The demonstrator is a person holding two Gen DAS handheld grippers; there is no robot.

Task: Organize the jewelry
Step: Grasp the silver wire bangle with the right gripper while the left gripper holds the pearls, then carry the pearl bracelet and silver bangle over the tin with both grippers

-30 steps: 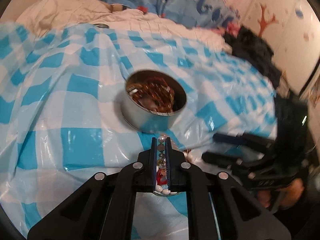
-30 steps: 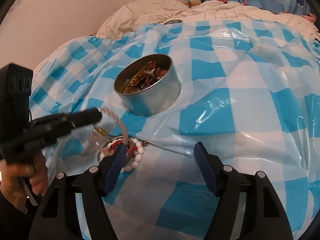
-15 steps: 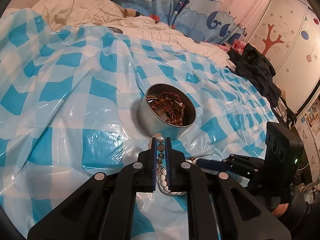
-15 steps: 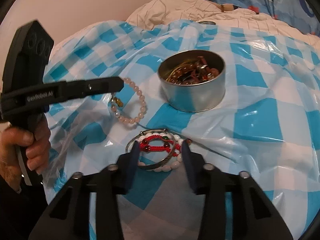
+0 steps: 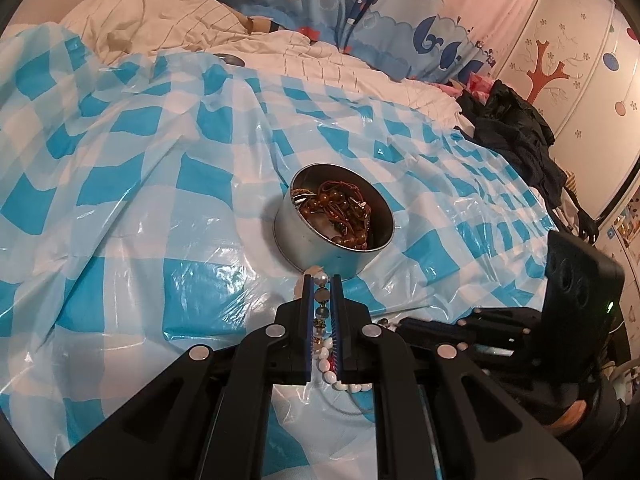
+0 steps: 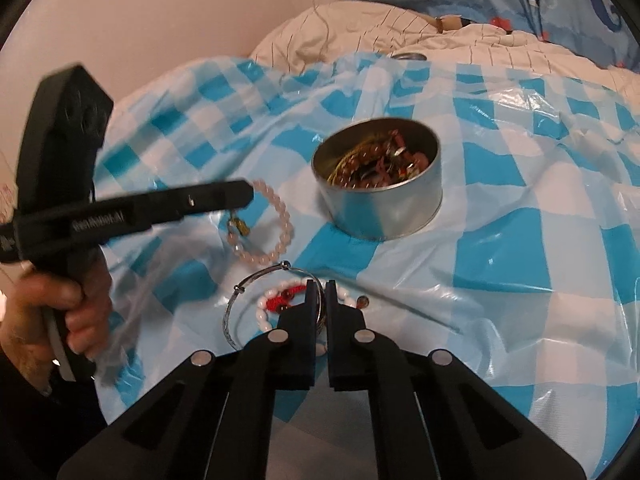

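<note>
The left claw (image 5: 322,280) is pinched narrow on a pale pink bead bracelet (image 6: 276,224), which dangles from its tips above the blue-and-white checked plastic sheet (image 5: 160,200) spread over the bed. It hangs just beside the round metal tin (image 6: 380,208), which already holds a tangle of amber beads and cords.

The right claw (image 6: 320,284) is closed down on the thin silver bangle (image 6: 236,312); the bangle lies on the sheet among a white bead bracelet (image 6: 260,314) and a red cord bracelet (image 6: 280,300), near the tin's front wall. Whether the bangle has lifted clear of the sheet cannot be told.

The step in hand looks like moving loose pieces into the tin, one per claw. The pink bracelet seems the closer to going in: the left claw likely needs to travel over the rim and spread only once the loop hangs inside, or it may drape over the edge. The right claw would then raise the bangle slowly, since it sits tangled with the white and red bracelets and may drag them along.
</note>
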